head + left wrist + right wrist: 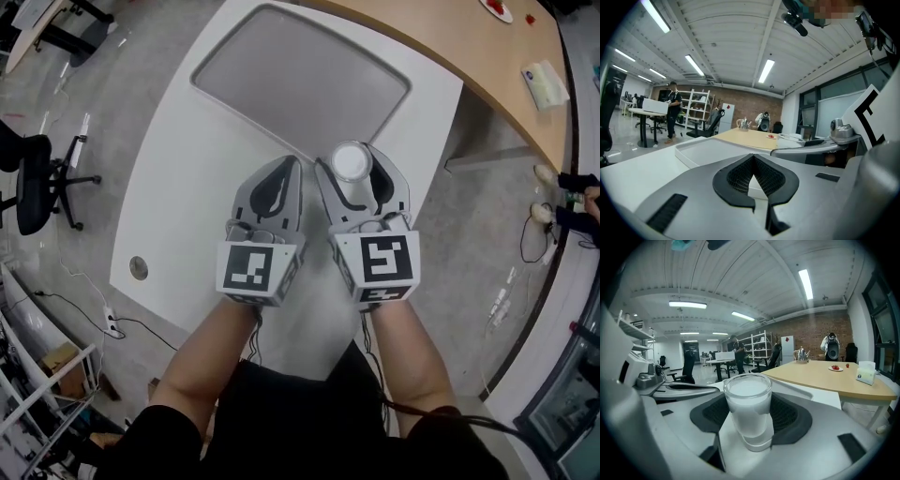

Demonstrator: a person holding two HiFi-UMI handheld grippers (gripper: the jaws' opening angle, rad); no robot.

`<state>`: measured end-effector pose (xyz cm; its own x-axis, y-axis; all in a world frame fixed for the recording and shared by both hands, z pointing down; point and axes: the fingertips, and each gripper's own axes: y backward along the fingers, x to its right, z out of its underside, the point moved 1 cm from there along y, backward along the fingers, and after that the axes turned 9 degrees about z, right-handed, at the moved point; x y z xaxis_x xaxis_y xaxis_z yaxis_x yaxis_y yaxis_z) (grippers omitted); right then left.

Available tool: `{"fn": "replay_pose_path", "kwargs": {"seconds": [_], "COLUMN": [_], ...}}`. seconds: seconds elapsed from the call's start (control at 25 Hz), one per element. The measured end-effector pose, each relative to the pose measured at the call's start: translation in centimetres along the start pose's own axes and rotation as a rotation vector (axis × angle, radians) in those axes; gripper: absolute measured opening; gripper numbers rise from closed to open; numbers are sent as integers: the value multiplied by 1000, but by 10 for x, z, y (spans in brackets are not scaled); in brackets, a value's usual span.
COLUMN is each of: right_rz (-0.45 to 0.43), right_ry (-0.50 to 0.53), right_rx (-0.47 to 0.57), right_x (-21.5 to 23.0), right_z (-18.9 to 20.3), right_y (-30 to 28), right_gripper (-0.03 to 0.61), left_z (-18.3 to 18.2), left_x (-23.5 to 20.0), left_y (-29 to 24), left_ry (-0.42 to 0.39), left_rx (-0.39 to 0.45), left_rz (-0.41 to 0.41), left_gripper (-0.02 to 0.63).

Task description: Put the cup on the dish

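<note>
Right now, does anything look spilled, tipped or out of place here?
Nothing stands out. The cup sits upright between the jaws of the right gripper. No spill shows on the white table, the grey dish lies flat, and the left gripper has its jaws closed on nothing.

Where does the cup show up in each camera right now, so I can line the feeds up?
Head view: the cup is just right of centre, between the jaws of the right claw.
Left gripper view: not clearly seen; the right claw's side, at the right, screens that spot.
Right gripper view: dead centre, gripped between the pads.
Shared landmark: the tan wooden table.
</note>
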<state>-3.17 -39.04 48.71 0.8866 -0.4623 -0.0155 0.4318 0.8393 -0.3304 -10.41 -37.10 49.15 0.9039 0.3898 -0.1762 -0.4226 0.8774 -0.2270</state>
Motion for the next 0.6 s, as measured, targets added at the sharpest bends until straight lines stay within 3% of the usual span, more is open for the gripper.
{"fn": "replay_pose_path", "kwargs": {"seconds": [0.6], "right_rz": [18], "right_ry": [1], "right_rx": [-78], "right_x": [9], "right_z": [56], "right_y": [-61], "right_gripper": [255], "left_z": [56], "left_x": [-28], "left_y": [-45], "left_ry": [61], "left_rx": [-23], "left_rz": [35], "left_gripper": [8]}}
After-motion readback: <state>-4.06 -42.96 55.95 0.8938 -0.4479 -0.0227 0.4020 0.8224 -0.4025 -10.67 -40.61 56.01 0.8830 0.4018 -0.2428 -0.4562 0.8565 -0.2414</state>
